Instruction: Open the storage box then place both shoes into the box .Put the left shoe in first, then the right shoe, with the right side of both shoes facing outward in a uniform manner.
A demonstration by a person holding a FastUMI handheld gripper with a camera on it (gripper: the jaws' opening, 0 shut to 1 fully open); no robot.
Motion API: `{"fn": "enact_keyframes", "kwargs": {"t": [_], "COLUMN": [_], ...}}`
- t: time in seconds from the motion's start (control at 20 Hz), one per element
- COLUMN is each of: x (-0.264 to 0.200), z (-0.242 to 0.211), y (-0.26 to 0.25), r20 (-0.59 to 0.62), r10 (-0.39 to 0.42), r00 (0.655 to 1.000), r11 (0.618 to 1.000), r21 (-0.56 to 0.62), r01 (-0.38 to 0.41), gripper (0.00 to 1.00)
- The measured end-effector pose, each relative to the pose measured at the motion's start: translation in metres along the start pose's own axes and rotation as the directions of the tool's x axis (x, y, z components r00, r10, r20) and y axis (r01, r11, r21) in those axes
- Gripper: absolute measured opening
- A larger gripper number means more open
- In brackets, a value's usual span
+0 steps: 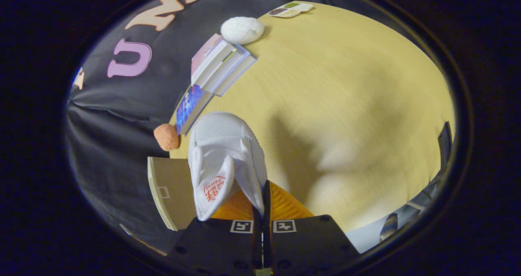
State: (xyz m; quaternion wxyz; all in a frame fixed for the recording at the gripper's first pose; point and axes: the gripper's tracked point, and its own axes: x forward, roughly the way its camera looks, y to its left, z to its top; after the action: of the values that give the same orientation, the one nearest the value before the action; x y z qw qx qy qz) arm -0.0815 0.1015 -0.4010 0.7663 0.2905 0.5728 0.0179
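A white mesh shoe hangs from my gripper, lifted above the yellow wooden table. Both fingers press together on the edge of the shoe's opening, beside its white tongue with red print. The toe points away from me toward the books. A tan flat panel, perhaps part of the storage box, lies just left of the shoe and the fingers; I cannot tell what it belongs to.
Several stacked books lie beyond the shoe near the table's edge, with a white fluffy ball behind them. An orange ball sits beside the lowest book. A small divided tray rests at the far side.
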Motion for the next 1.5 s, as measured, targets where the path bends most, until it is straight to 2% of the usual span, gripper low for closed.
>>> {"fn": "enact_keyframes", "kwargs": {"t": [0.3,0.55,0.8,0.9,1.05,1.25,1.5], "x": [-0.024,-0.036,-0.011,0.006,0.036,0.078,0.093], "z": [-0.015,-0.033,-0.074,-0.095,-0.119,-0.130,-0.120], "y": [0.090,0.190,0.272,0.291,0.305,0.303,0.294], "r20": [-0.009,-0.033,-0.097,-0.127,-0.134,-0.054,0.106], "r10": [0.132,0.263,0.317,0.301,0.237,0.125,0.062], "r00": [0.991,0.964,0.943,0.945,0.962,0.991,0.992], "r11": [0.990,0.959,0.924,0.924,0.933,0.932,0.907], "r21": [-0.039,-0.099,-0.190,-0.205,-0.245,-0.336,-0.420], "r01": [-0.132,-0.265,-0.330,-0.322,-0.264,-0.136,-0.012], "gripper": [0.04,0.04,0.03,0.03,0.04,0.04,0.06]}}
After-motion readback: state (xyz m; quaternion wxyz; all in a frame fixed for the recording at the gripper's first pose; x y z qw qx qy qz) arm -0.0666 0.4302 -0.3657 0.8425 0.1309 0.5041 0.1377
